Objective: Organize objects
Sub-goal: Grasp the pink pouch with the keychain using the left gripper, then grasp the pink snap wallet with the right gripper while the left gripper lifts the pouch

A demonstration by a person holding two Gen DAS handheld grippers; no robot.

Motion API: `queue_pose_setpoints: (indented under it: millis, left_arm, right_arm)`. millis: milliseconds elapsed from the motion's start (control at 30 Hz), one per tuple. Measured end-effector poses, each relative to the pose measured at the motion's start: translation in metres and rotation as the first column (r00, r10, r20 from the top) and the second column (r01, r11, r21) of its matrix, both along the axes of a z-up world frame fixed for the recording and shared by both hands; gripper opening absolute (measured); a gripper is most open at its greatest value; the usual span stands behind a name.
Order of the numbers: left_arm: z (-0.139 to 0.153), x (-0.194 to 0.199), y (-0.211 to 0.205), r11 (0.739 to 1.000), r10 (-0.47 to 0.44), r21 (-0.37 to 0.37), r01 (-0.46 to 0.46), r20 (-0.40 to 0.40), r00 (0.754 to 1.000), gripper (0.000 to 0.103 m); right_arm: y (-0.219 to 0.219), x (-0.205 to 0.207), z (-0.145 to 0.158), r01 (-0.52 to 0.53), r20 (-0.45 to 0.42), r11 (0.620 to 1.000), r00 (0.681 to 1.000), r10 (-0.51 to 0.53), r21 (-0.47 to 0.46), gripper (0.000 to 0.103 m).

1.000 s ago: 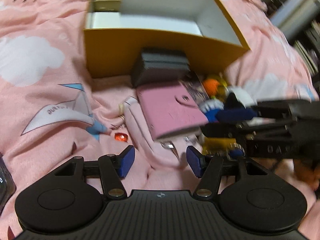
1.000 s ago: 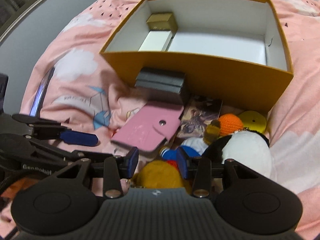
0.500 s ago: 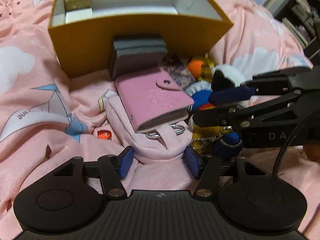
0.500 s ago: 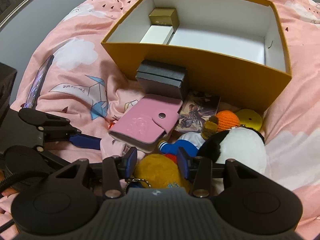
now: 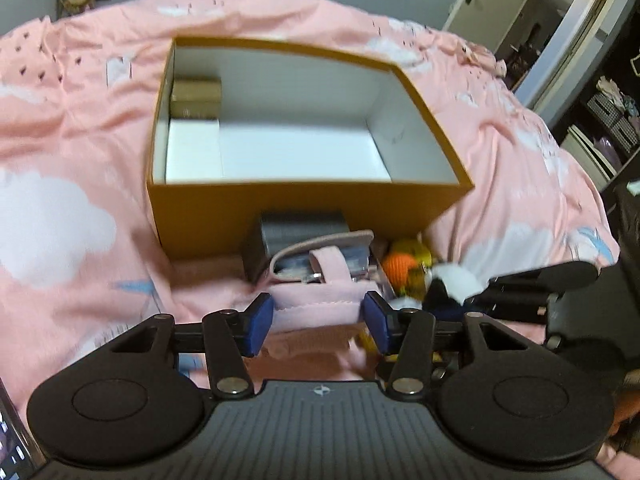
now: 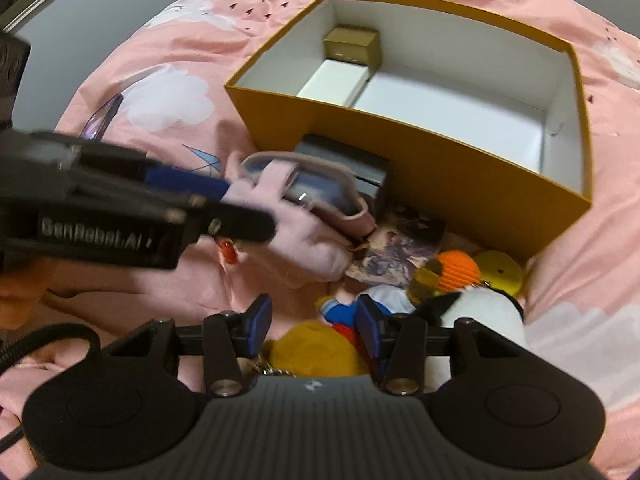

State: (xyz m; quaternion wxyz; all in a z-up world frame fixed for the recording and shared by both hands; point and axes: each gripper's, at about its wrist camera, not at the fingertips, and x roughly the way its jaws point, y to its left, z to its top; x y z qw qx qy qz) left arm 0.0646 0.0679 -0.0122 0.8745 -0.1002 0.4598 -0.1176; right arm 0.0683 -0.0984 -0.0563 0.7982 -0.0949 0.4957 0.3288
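Left wrist view: the left gripper [image 5: 318, 318] sits at lower centre of the frame with its two blue pads [image 5: 259, 318] spread apart. The pink cloth [image 5: 320, 308] lies between the pads, and the pink card wallet [image 5: 320, 258] rests just above it, its flap open toward the camera. Whether the pads touch the cloth cannot be told because of blur. Directly behind the wallet stands a dark grey box [image 5: 302, 226], set against the front wall of the yellow box [image 5: 304, 210]. The yellow box occupies the centre of the frame, open at the top, white inside. In its upper left corner are a small gold box [image 5: 196, 96] and, in front of it, a flat white box [image 5: 194, 150]. To the right of the wallet lie an orange knitted ball [image 5: 400, 266] and a black-and-white plush toy [image 5: 452, 284]. Everything rests on a pink bedsheet [image 5: 72, 184] printed with white clouds.

Right wrist view: the right gripper [image 6: 310, 328] is at lower centre, pads apart, gripping nothing. Below and between its pads lies a yellow plush toy [image 6: 316, 354]; a blue-and-white plush toy [image 6: 380, 300] is just above it. The black-and-white plush toy [image 6: 484, 312] sits at lower right, next to a yellow disc [image 6: 500, 272]. A picture card [image 6: 400, 244] lies flat between the wallet [image 6: 320, 196] and the toys. The left gripper [image 6: 224, 204] enters from the left edge, its tips at the pink cloth [image 6: 300, 240].
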Motion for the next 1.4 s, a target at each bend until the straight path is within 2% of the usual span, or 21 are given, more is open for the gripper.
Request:
queue_pose_setpoints:
  millis: [233, 333, 400, 533, 800, 1100, 1233, 1367, 1400]
  left_arm:
    - [-0.003, 0.007, 0.007, 0.998, 0.033, -0.047, -0.032, 0.02, 0.999, 0.059]
    - [-0.003, 0.004, 0.011, 0.999, 0.021, -0.035, -0.02, 0.028, 0.999, 0.06]
    - [0.0, 0.0, 0.013, 1.0, 0.002, -0.013, -0.002, 0.043, 0.999, 0.065]
    - [-0.001, -0.007, 0.014, 0.998, -0.043, 0.042, 0.041, 0.049, 0.998, 0.072]
    - [-0.025, -0.001, 0.002, 0.981, -0.097, 0.171, 0.095, 0.007, 0.995, 0.069]
    - [-0.029, -0.001, 0.003, 0.983, -0.151, 0.116, 0.144, 0.054, 0.987, 0.068]
    - [-0.031, -0.002, -0.005, 0.965, -0.225, 0.143, 0.218, 0.041, 0.973, 0.069]
    - [-0.04, -0.003, -0.016, 0.948, -0.237, 0.222, 0.227, 0.019, 0.971, 0.069]
    - [-0.042, -0.002, -0.019, 0.943, -0.24, 0.241, 0.231, 0.009, 0.971, 0.065]
  right_arm:
    - [0.014, 0.015, -0.007, 0.005, 0.068, 1.0, 0.998, -0.005, 0.009, 0.044]
    - [0.016, 0.022, -0.008, 0.014, 0.062, 0.999, 0.998, -0.017, 0.045, 0.032]
    - [0.017, 0.026, -0.008, 0.015, 0.046, 0.998, 0.999, -0.018, 0.064, 0.026]
    - [0.018, 0.027, -0.006, 0.018, 0.051, 0.998, 0.998, -0.022, 0.068, 0.024]
    - [0.014, 0.03, -0.005, 0.041, 0.038, 0.995, 0.998, -0.044, 0.088, 0.022]
    - [0.005, 0.033, -0.004, 0.06, 0.005, 0.994, 0.998, -0.061, 0.091, 0.022]
    - [0.0, 0.034, -0.004, 0.082, -0.015, 0.99, 0.997, -0.081, 0.112, 0.022]
    - [0.001, 0.034, -0.003, 0.083, -0.022, 0.989, 0.996, -0.081, 0.126, 0.022]
    - [0.002, 0.034, -0.003, 0.082, -0.02, 0.989, 0.997, -0.08, 0.125, 0.022]
